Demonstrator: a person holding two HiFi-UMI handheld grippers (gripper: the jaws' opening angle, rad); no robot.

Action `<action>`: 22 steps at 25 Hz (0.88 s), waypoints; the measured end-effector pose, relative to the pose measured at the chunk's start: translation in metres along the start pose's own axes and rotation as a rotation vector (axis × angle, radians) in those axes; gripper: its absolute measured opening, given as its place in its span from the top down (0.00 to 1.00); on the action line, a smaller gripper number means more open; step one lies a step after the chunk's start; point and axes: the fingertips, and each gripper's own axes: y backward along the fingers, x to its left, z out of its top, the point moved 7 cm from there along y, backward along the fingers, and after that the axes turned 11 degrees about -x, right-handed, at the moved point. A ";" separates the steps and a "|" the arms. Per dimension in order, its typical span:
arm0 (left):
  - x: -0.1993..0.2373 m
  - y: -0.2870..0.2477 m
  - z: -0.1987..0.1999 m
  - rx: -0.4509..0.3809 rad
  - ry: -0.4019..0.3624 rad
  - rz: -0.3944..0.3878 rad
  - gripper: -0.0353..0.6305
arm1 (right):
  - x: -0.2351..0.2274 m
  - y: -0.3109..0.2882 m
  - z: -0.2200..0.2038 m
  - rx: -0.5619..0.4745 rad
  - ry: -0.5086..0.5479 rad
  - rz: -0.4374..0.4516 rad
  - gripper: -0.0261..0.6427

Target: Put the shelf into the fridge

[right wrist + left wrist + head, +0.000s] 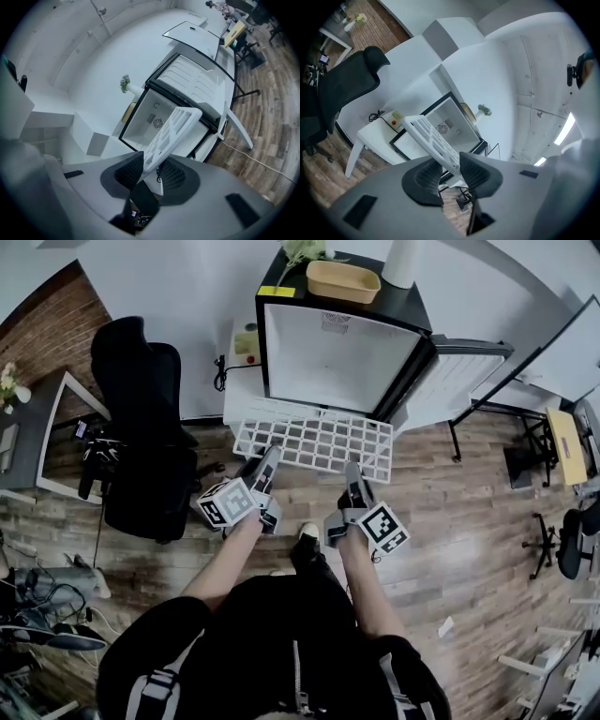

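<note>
Left gripper point(450, 168): jaws clamped on the near edge of the white grid shelf point(319, 442), toward its left end.
Right gripper point(151, 171): pinching that same near edge, toward the right end.
Shelf: carried flat above the wood floor point(469, 502), its far edge just before the fridge mouth.
Fridge point(337, 357): wide open, white inside, door point(459, 371) swung out right, standing on a white table point(370, 136).
Fridge top: tan tray point(342, 280) mid-top, green plant point(302, 251) at the back left corner.
Far left: black office chair point(141, 427).

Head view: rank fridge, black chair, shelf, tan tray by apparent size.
1. fridge and black chair: look about alike, not ranked.
2. shelf
3. tan tray, clearly smallest, though it sits farthest from the camera.
</note>
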 end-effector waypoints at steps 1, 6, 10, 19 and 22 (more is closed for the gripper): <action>0.001 -0.008 -0.001 -0.001 0.001 0.004 0.77 | -0.003 -0.007 0.004 0.007 0.008 -0.002 0.80; 0.000 -0.055 -0.003 -0.011 -0.010 0.024 0.77 | -0.016 -0.053 0.027 0.033 -0.011 0.003 0.80; 0.000 -0.087 -0.009 -0.003 -0.008 0.038 0.77 | -0.029 -0.084 0.041 0.062 -0.023 0.018 0.80; 0.021 -0.122 -0.015 0.001 -0.002 0.085 0.77 | -0.052 -0.128 0.045 0.132 -0.012 0.007 0.80; 0.027 -0.131 -0.013 0.009 -0.001 0.090 0.77 | -0.053 -0.142 0.043 0.128 -0.036 0.016 0.80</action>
